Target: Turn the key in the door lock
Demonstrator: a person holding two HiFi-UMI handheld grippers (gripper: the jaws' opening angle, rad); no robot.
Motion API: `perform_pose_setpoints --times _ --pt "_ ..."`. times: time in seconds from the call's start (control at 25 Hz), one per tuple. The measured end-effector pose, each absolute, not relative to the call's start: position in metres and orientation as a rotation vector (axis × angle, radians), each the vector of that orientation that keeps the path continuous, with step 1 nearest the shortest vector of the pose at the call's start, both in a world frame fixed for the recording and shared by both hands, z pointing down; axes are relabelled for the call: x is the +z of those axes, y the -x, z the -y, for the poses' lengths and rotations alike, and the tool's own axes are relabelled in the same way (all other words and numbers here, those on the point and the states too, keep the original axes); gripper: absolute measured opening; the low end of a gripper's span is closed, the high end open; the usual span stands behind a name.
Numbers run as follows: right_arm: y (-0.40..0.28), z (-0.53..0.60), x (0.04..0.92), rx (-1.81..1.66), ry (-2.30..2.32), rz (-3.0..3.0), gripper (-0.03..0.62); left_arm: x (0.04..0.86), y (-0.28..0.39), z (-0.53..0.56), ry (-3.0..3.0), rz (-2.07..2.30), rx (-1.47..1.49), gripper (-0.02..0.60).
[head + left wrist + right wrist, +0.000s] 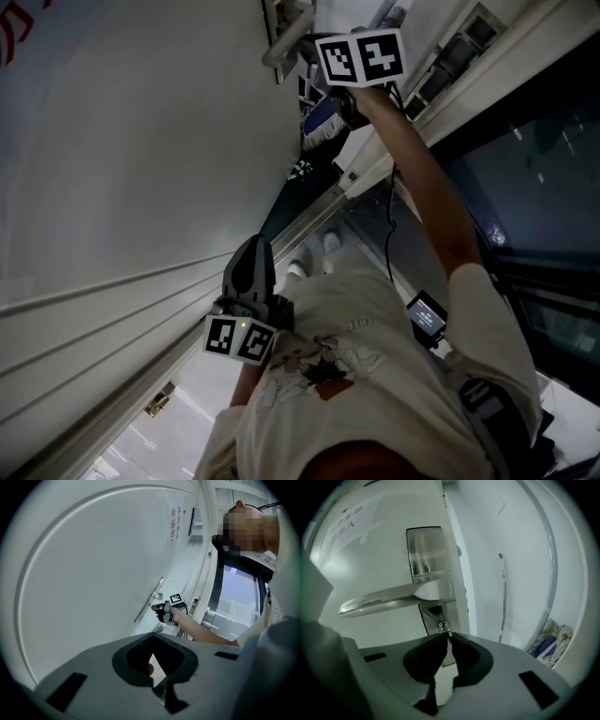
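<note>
A small metal key (445, 627) sticks out of the lock just under the silver lever handle (393, 597) and its steel plate (425, 550) on the white door. My right gripper (447, 635) is shut on the key, both tips pinching its head. In the head view that gripper (302, 49) is held at arm's length against the handle (279, 45). My left gripper (251, 246) hangs lower beside the door, shut with nothing in it. From the left gripper view, its closed tips (152, 634) point along the door toward the right gripper (161, 610).
A blue and white mop head (548, 641) leans by the door frame, also visible in the head view as the mop (323, 122). Dark glass panels (534, 178) run along the right. The person's white shoes (314, 253) stand at the threshold.
</note>
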State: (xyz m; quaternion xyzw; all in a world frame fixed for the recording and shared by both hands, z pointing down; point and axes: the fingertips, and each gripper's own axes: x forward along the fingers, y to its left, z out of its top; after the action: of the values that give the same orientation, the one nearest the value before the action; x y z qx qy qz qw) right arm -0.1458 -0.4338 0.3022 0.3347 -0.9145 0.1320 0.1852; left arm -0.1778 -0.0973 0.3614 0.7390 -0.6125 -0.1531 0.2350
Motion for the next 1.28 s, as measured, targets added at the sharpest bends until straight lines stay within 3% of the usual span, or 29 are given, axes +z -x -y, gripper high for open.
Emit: perform_pose_setpoints --times 0.16,0.56,0.92,1.28 --pt "0.147 0.432 0.301 0.11 -1.004 2.508 0.044 0.36 0.176 0.099 -2.031 1.681 -0.418 0.002" --pt "0.132 0.41 0.284 -0.126 -1.052 2.534 0.109 0.362 0.169 0.101 -2.042 1.668 -0.393 0.002" --pt "0.112 0.321 0.248 -0.136 -1.033 2.807 0.034 0.347 0.166 0.112 -2.11 1.67 -0.373 0.002" --pt "0.1 0.232 0.234 -0.032 -1.117 2.986 0.006 0.329 0.166 0.102 -2.215 1.624 -0.369 0.002"
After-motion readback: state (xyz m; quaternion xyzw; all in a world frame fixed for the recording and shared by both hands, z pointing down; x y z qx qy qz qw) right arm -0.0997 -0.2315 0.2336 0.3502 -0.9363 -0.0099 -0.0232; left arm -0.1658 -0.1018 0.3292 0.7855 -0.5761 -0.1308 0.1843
